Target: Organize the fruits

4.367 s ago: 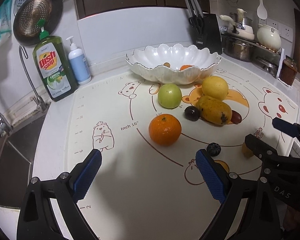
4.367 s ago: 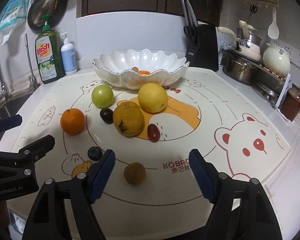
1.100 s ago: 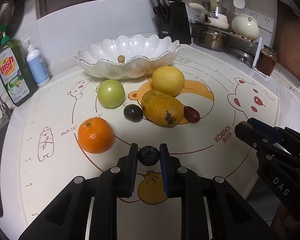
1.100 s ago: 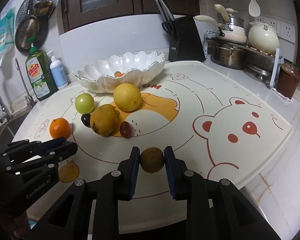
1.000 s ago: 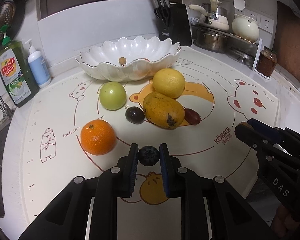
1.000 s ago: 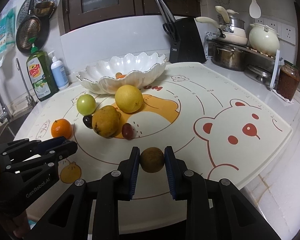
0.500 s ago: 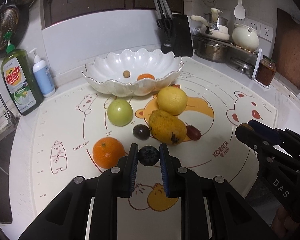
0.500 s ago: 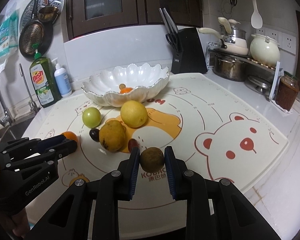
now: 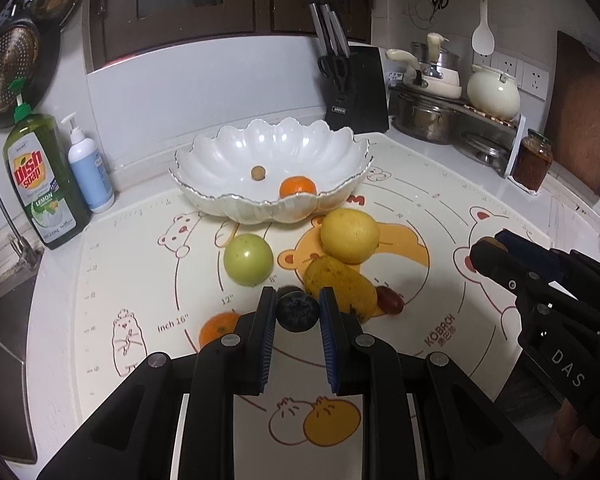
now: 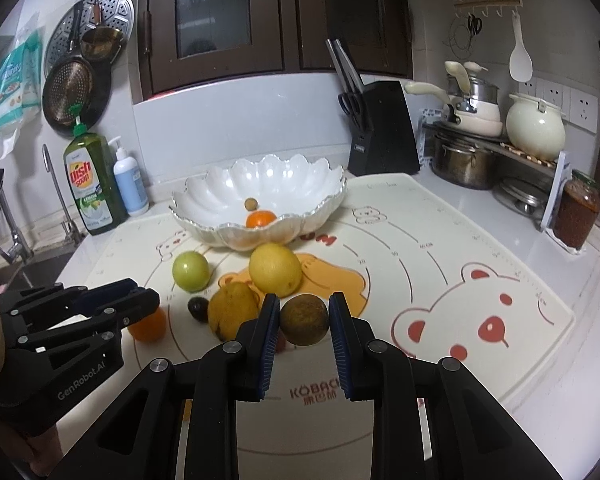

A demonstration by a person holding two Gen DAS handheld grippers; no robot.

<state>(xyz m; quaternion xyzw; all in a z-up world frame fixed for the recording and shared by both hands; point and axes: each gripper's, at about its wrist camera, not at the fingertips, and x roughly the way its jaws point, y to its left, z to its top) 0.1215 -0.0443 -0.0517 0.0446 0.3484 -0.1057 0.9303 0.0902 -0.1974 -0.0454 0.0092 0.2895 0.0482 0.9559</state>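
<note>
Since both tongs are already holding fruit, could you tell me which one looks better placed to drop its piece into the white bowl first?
Probably left. The left tongs, shut on the blueberry, point nearly straight at the white bowl. The right tongs, shut on the brown fruit, sit further right.

A dark blueberry point(image 9: 297, 312) sits pinched between the left gripper's point(image 9: 297, 314) blue pads, lifted above the mat, while a round brown fruit point(image 10: 304, 319) is clamped the same way in the right gripper point(image 10: 304, 322). On the mat a green apple point(image 9: 248, 259), a yellow lemon point(image 9: 349, 235), a spotted mango point(image 9: 340, 286), a dark plum point(image 10: 198, 308), a red grape point(image 9: 390, 300) and an orange point(image 9: 218, 327) lie close together — lemon and mango touching. The scalloped white bowl point(image 9: 220, 152) behind them holds a small orange point(image 9: 297, 187) and a tiny brown fruit point(image 9: 257, 173) — apart from each other.
</note>
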